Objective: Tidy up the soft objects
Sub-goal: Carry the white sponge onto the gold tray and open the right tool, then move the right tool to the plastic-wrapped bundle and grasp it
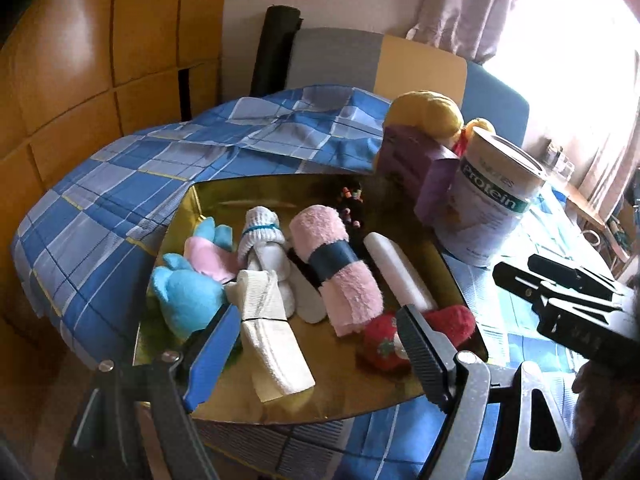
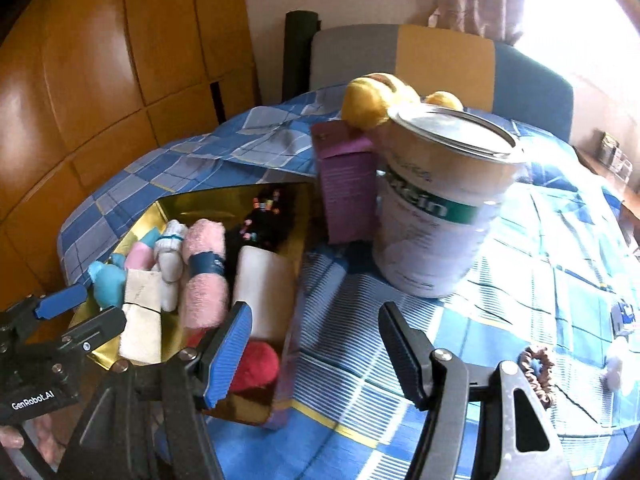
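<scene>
The soft things lie packed side by side in a gold tray (image 1: 208, 200) on the checked-cloth surface, near its left edge, probably so rolled pieces stay sorted in 1 row: a blue plush (image 1: 184, 296), a cream folded cloth (image 1: 272, 344), a white sock roll (image 1: 260, 236), a banded pink towel roll (image 1: 340, 268), a white roll (image 1: 400, 272) and a red plush (image 1: 408, 332) at the tray's near edge. A protein can (image 2: 436, 208) and purple box (image 2: 348, 184) stand just beyond the tray's right edge. A brown scrunchie (image 2: 538, 376) lies apart near the surface's right edge, likely not yet sorted.

The left gripper (image 1: 316, 344) hovers over the tray's near edge, jaws wide, holding nothing. The right gripper (image 2: 316, 352) hangs beside the tray, jaws parted and empty.
</scene>
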{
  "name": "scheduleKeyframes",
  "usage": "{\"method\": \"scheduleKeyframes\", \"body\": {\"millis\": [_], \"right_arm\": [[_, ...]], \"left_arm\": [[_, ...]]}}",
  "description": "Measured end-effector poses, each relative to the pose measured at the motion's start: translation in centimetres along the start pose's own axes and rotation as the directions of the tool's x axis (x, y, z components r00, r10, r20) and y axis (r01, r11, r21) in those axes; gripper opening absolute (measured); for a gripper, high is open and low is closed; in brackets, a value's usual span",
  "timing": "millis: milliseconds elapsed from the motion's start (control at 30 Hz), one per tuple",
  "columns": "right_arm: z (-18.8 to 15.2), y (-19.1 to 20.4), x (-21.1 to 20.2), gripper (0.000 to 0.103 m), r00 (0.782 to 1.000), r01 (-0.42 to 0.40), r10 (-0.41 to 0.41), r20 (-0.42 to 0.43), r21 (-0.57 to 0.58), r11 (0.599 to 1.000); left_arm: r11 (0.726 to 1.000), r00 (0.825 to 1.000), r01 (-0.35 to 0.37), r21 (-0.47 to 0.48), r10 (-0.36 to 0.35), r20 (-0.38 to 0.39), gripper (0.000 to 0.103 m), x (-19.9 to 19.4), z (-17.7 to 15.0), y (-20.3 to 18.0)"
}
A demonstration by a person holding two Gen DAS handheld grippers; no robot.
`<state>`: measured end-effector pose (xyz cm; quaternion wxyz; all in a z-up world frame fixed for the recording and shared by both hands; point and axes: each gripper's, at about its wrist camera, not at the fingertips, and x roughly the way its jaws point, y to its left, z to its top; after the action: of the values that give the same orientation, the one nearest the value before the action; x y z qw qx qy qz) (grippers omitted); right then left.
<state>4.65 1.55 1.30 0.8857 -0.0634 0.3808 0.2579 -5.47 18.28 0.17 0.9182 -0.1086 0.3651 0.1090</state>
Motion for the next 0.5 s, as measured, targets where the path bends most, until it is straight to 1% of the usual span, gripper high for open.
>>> {"method": "scheduleKeyframes", "body": {"millis": [367,433,500], "right_arm": [[-0.4,-2.0,-0.9,0.067,0.996,0.087,-0.087,0.004,-0.067,0.994],[-0.5,-2.6,-0.9,0.067,0.995,0.1,-0.101,-0.005,-0.074,0.992],[-0.7,-3.6,-1.0,0.067,0.992,0.124,-0.126,-0.015,-0.07,0.99]], "left_arm": [[1.0,1.0,-0.006,0.029,0.006,-0.01,0.081,0.4,-0.3,-0.8],[1.0,1.0,-0.001,0.031,0.001,-0.003,0.081,0.3,-0.3,-0.9],[0.999,1.0,0.02,0.032,-0.02,0.004,0.081,0.1,-0.2,-1.0]]}}
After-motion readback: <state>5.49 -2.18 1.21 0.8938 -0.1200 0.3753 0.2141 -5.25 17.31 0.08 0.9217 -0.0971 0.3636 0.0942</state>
